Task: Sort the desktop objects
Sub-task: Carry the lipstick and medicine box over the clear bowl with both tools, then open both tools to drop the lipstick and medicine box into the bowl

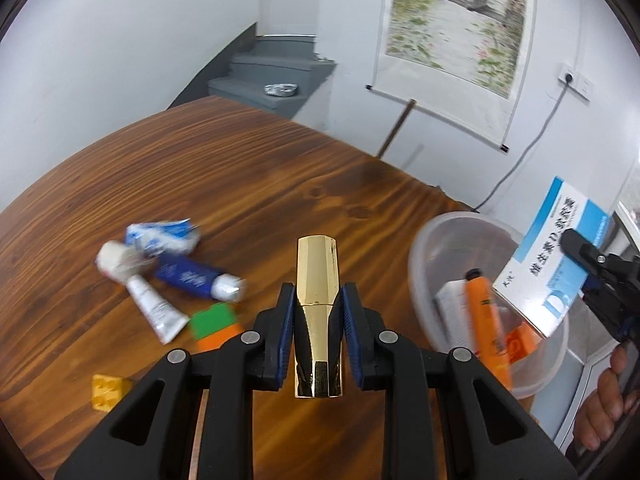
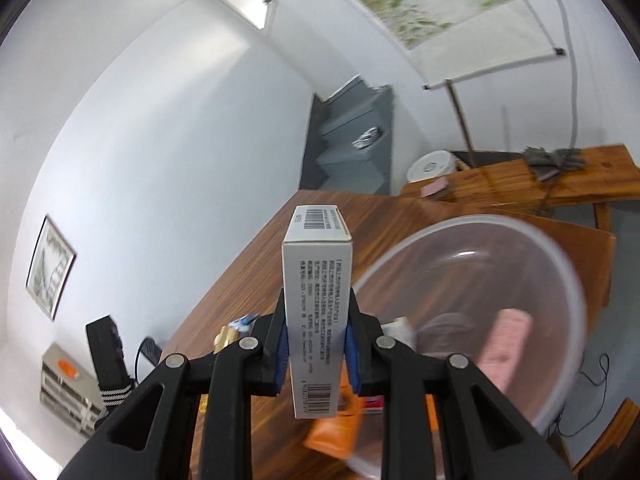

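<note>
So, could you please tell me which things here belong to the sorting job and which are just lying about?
Job: gold tube in left gripper; box in right gripper; bowl; orange tube; tubes; blocks.

Lying about: scroll; stairs; foil; cable.

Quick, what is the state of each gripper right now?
Left gripper: closed, holding the gold tube.
Right gripper: closed, holding the white medicine box.

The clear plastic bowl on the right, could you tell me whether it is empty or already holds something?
Not empty. Through the clear plastic bowl an orange tube and a white item beside it show inside.
</note>
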Motion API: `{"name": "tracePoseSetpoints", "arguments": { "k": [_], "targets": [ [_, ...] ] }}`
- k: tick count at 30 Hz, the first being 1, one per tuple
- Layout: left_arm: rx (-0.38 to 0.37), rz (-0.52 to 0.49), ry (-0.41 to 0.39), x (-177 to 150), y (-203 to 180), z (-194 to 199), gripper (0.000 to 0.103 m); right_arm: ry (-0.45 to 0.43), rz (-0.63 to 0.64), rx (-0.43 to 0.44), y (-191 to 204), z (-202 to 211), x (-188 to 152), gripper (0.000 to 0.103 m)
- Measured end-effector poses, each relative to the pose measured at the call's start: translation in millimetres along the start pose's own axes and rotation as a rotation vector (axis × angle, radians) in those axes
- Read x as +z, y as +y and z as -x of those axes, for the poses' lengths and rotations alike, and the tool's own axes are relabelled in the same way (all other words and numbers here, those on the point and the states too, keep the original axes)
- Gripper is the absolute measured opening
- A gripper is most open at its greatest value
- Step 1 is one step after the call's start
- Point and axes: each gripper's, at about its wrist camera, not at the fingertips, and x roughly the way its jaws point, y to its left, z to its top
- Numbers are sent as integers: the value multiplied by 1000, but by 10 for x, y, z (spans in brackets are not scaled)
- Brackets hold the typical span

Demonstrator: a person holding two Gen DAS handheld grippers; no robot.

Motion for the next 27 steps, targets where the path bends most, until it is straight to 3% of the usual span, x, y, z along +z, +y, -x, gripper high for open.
{"name": "tracePoseSetpoints", "arguments": {
  "k": [6, 9, 14, 21, 27],
  "targets": [
    [-41, -54, 9, 156, -421, -157, 25, -5, -81, -35, -464, 35, 156, 25],
    [-62, -77, 20, 232, -598, -255, 25, 33, -102, -41, -634, 66, 160, 25],
    [-98, -96, 30, 331, -798, -387, 25, 114, -103, -11, -721, -140, 177, 25],
    [-144, -149, 60, 428, -1033, -606, 26, 109, -84, -14, -811, -198, 246, 26],
    [-209, -140, 102, 466, -1130, -729, 29, 108, -41, -67, -778, -243, 251, 28]
  ]
}}
